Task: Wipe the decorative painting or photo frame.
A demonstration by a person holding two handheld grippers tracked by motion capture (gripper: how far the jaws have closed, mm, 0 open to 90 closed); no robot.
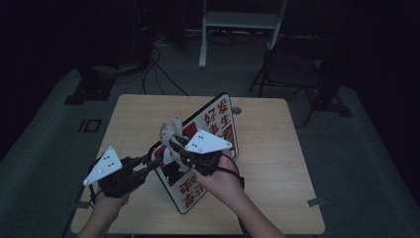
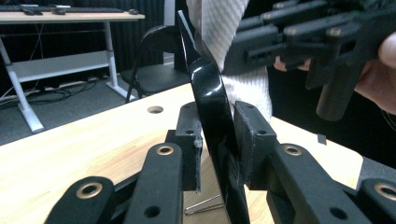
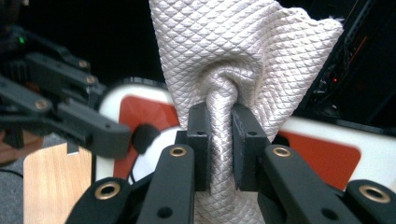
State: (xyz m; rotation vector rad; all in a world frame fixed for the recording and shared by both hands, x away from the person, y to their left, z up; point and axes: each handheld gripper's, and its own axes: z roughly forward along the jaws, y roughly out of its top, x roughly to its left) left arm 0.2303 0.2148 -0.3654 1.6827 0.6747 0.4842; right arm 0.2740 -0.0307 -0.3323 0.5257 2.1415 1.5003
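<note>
The left gripper [image 2: 215,140] has its two black jaws squeezed tight on the thin edge of a sign board [image 2: 210,93], so only the board's thickness sits between them. In the left gripper view the board looks like a shiny black strip that stands up between the jaws and leans a little. In the high view the left gripper [image 1: 148,161] reaches in from the lower left and grips the board [image 1: 210,124] at its left edge. The board is white and red with big red writing, and it stands tilted in the middle of the wooden table [image 1: 277,148], propped up on its lower end near the person. The right gripper [image 3: 219,140] has its jaws pinched on a bunched-up, cream cleaning cloth [image 3: 243,51] with a little diamond pattern. The jaws are almost closed, with just the twisted cloth between them, and the rest of the cloth fans out above. In the high view the right gripper [image 1: 171,140] holds the cloth [image 1: 168,130] up against the upper left part of the board's face, just beside the left gripper. In the left gripper view the cloth [image 2: 219,28] hangs right behind the board's edge and seems to touch it. The room is dark, so the writing on the board is hard to read. The grey plate on the right gripper hides part of the board's face. The board's lower part is cut off in the left gripper view. A small round hole [image 2: 155,109] shows in the table farther off.
</note>
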